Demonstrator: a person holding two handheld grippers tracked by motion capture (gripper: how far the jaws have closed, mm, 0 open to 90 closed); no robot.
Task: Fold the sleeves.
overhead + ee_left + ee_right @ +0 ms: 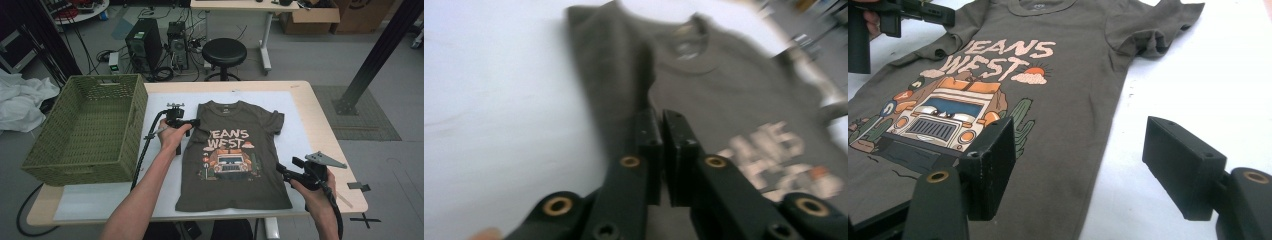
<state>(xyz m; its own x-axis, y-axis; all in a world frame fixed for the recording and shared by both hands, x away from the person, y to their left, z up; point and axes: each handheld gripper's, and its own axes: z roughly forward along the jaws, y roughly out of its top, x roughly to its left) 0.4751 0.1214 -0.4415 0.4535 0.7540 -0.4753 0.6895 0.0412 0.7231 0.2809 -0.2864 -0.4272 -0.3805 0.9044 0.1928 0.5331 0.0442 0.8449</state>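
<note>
Olive T-shirt [1068, 75] print legible; left gripper view blurred.

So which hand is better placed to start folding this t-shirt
Left, probably. The left gripper is at the t-shirt by its folded-in left sleeve, jaws shut. The right gripper sits with open jaws beside the lower right edge, gripping nothing.
</note>
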